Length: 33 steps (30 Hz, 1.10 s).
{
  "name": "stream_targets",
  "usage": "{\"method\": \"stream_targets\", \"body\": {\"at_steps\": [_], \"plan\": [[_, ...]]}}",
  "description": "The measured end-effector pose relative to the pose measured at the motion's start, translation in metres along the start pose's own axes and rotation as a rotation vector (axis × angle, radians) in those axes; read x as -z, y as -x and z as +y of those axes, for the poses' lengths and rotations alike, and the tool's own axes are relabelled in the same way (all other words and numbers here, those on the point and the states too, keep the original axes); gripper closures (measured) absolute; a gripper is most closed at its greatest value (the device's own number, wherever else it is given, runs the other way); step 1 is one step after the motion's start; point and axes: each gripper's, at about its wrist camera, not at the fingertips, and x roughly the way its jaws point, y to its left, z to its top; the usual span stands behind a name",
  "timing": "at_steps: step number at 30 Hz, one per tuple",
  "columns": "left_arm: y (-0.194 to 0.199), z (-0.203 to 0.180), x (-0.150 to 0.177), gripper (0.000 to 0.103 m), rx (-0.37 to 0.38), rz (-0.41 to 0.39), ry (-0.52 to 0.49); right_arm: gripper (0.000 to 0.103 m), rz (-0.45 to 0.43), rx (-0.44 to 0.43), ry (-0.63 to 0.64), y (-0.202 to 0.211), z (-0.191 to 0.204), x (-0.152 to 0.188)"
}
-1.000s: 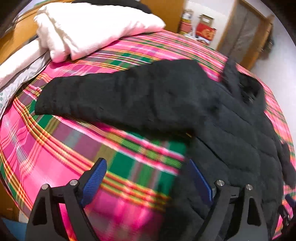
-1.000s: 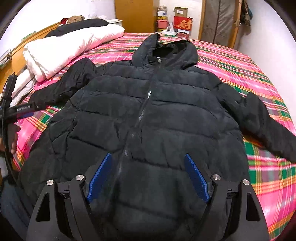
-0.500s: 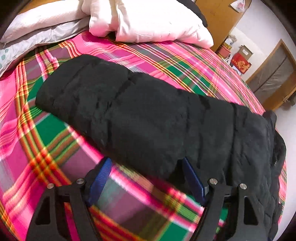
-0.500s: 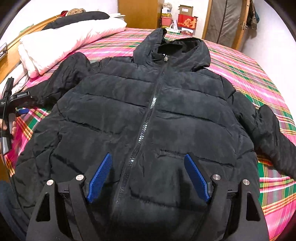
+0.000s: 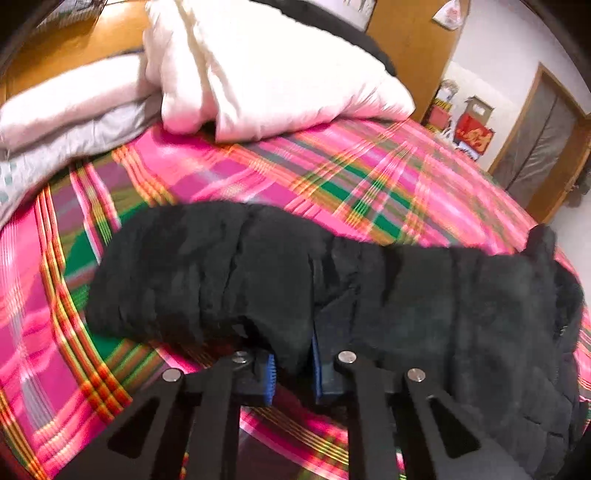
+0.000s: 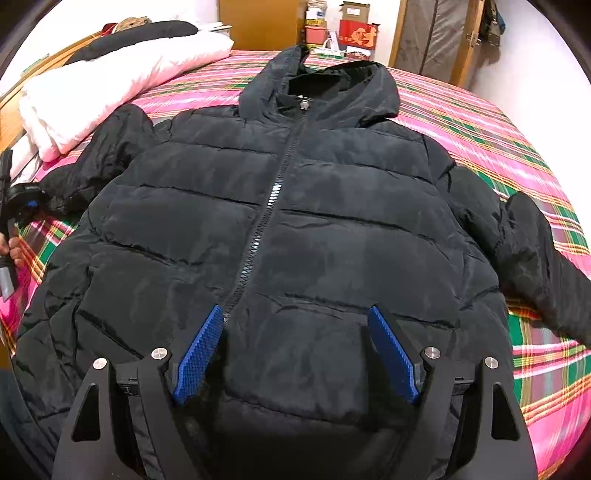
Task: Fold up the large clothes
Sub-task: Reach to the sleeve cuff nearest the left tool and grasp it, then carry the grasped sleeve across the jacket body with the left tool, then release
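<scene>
A black hooded puffer jacket [image 6: 295, 229] lies face up and zipped on the bed with the pink plaid cover [image 6: 480, 136], hood at the far end. Its left sleeve [image 5: 229, 273] stretches out to the side. My left gripper [image 5: 293, 363] is shut on the near edge of that sleeve, pinched between the blue pads. It also shows at the left edge of the right wrist view [image 6: 22, 199]. My right gripper [image 6: 295, 350] is open and empty just above the jacket's lower front. The right sleeve [image 6: 535, 251] lies out to the right.
A folded white duvet [image 5: 266, 70] and pillows [image 5: 66, 110] lie by the wooden headboard [image 5: 74, 44] on the left. Boxes [image 6: 354, 29] and a wardrobe door [image 6: 436, 40] stand past the bed's far end.
My left gripper has closed in on the left sleeve and shut on its edge. My right gripper has stayed open and shifted slightly over the jacket front.
</scene>
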Motion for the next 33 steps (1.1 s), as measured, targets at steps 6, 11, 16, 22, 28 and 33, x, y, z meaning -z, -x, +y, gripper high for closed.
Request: {"method": "stream_targets", "body": {"at_steps": [6, 11, 16, 22, 28, 33], "plan": [[0.066, -0.033, -0.031, 0.09, 0.105, -0.127, -0.045, 0.023, -0.031, 0.004, -0.027, 0.017, -0.016, 0.005], [0.129, -0.085, -0.047, 0.09, 0.255, -0.215, -0.126, 0.023, -0.058, 0.001, -0.064, 0.032, -0.037, 0.011], [0.171, -0.155, -0.038, 0.09, 0.424, -0.224, -0.226, 0.023, -0.083, 0.004, -0.103, 0.046, -0.062, 0.019], [0.163, -0.239, 0.003, 0.09, 0.545, -0.115, -0.374, 0.023, -0.11, 0.019, -0.181, 0.053, -0.102, 0.026], [0.114, -0.295, 0.058, 0.088, 0.556, 0.041, -0.51, 0.023, -0.102, 0.012, -0.258, 0.042, -0.125, 0.033], [0.083, -0.311, 0.096, 0.064, 0.598, 0.215, -0.538, 0.023, -0.08, -0.004, -0.273, 0.032, -0.127, 0.038]]}}
